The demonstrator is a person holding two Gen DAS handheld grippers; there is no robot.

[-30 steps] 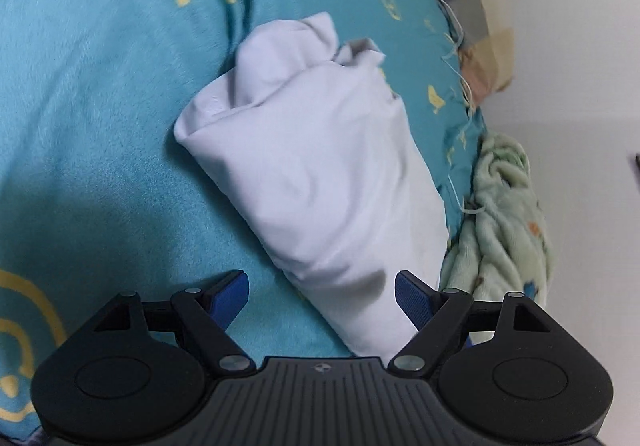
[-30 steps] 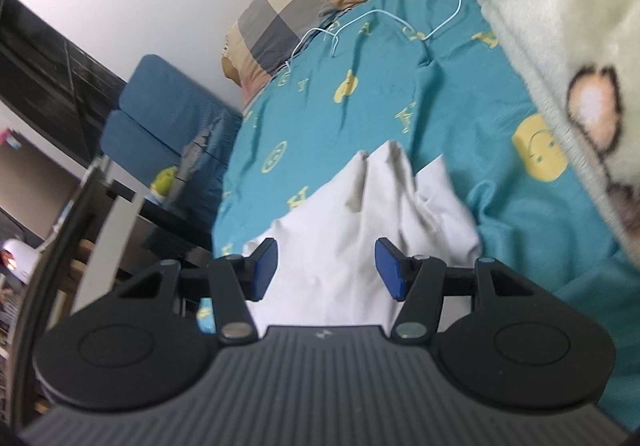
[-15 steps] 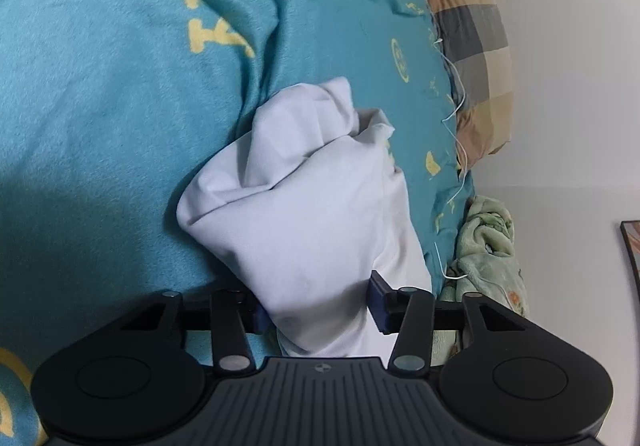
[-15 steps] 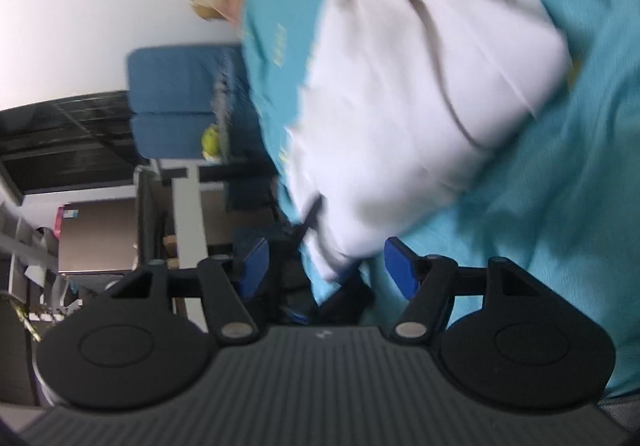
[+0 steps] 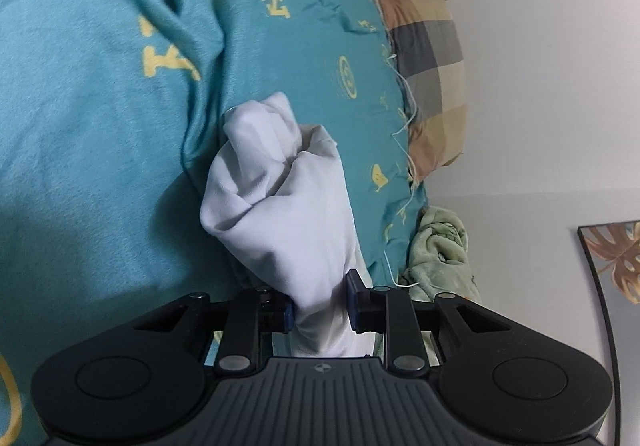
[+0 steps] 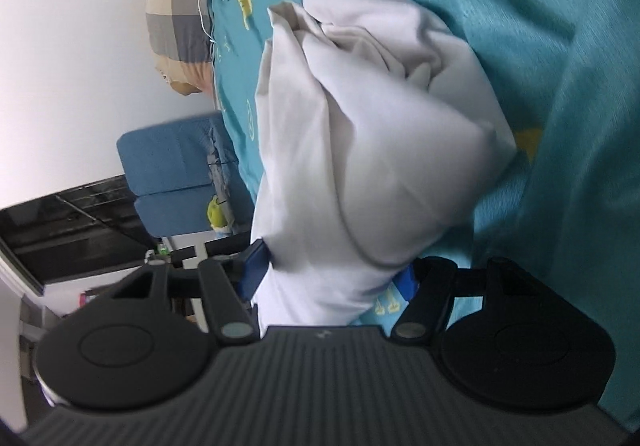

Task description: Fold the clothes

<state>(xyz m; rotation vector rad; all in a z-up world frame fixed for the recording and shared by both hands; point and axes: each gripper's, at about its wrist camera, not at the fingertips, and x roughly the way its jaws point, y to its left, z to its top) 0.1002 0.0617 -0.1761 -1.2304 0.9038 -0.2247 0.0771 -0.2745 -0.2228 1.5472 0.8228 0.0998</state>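
1. left wrist view: white garment [image 5: 288, 214] sits centre frame, bunched into a loose lump on the teal bedspread [image 5: 100, 126]. its near end runs down between the fingers of the left gripper [image 5: 320, 310], jaws clamped on that end.
2. right wrist view: same white garment [image 6: 360, 150] fills mid frame, creased and rolled on itself. its lower end sits between the blue pads [image 6: 254, 268] of the right gripper [image 6: 332, 274]. the gap is wider than on the left and cloth covers the right pad, so i cannot tell if it's pinching or just straddling.
3. progress, my read: early. no flat panel, no clean edge, no stacked layers visible. nothing counts as a fold yet, only the grab is done.
4. left to do, my guess: lift, spread or shake it flat, find the hems, then fold.
5. risk: both grips look to be on bunched layers, so it may not open cleanly.
6. surroundings: checked pillow [image 5: 428, 58] upper right of left view, green blanket [image 5: 440, 254] lower right by the bed edge, framed leaf print [image 5: 616, 258] far right. blue chair [image 6: 168, 166] at left of right view.
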